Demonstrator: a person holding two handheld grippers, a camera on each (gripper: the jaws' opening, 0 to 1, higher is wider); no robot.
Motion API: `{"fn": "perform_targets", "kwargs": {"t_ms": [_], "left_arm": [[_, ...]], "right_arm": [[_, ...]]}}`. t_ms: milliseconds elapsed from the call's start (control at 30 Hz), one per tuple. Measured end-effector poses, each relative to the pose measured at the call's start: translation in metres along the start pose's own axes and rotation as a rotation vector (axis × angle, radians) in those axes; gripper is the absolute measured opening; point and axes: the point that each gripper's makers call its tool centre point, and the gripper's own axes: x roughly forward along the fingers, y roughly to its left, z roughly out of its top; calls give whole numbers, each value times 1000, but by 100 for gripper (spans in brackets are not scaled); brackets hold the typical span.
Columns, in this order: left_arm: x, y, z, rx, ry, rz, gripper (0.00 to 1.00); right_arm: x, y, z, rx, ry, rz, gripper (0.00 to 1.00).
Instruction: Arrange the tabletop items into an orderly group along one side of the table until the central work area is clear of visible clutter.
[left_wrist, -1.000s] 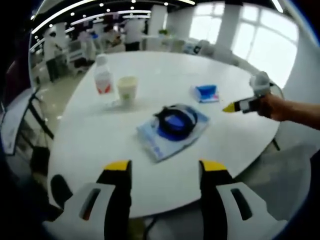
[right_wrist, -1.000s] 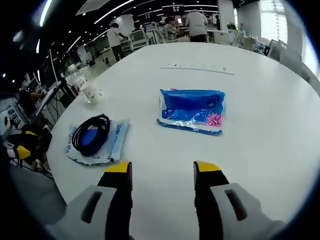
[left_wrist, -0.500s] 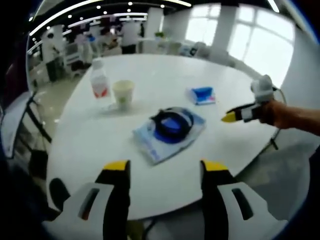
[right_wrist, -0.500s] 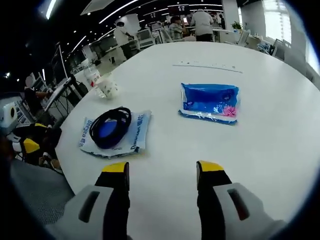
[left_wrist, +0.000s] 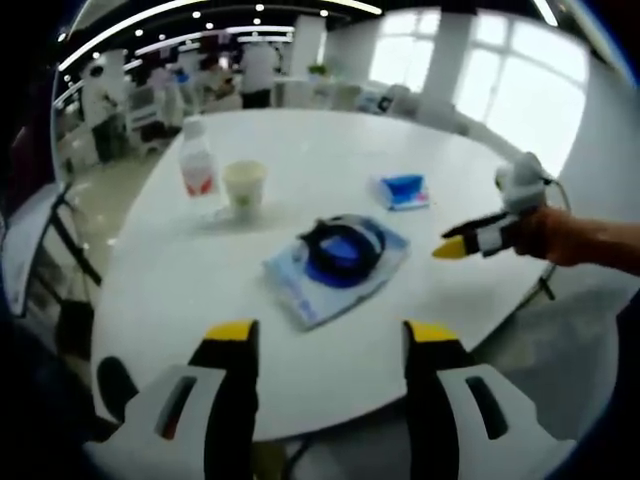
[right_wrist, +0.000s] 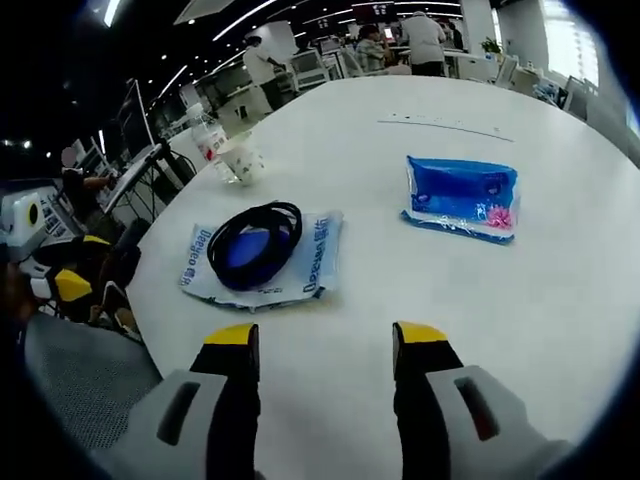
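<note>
Round white table (left_wrist: 330, 150) in an open office, bearing four items. Near the middle, toward the near edge in the left gripper view: flat pale-blue plastic packet (left_wrist: 335, 268) with a black coiled cable (left_wrist: 345, 243) lying on top; same packet (right_wrist: 265, 263) and cable (right_wrist: 254, 243) toward the left edge in the right gripper view. Beyond it, well apart: small blue plastic-wrapped tissue pack (left_wrist: 404, 190), lying flat; in the right gripper view (right_wrist: 462, 197) to the right of the packet. Close to the left edge in the left gripper view: clear plastic bottle with a red label (left_wrist: 197, 160), upright, and just beside it a pale paper cup (left_wrist: 244, 187), also upright; both small at the far left edge in the right gripper view, bottle (right_wrist: 207, 132) behind cup (right_wrist: 240, 160). Left gripper (left_wrist: 330, 345): yellow-tipped jaws spread wide, nothing between them, over the near edge. Right gripper (right_wrist: 327, 345): jaws likewise wide apart and empty, above bare tabletop; seen also in the left gripper view (left_wrist: 455, 247), held by a hand (left_wrist: 575, 238) at the right edge of the table.
</note>
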Motion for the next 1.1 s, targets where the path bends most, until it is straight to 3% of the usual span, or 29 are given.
{"fn": "perform_targets", "kwargs": {"t_ms": [1100], "left_arm": [[-1, -3, 1, 1, -4, -17, 57]], "right_arm": [[3, 13, 6, 22, 5, 30, 50]]}}
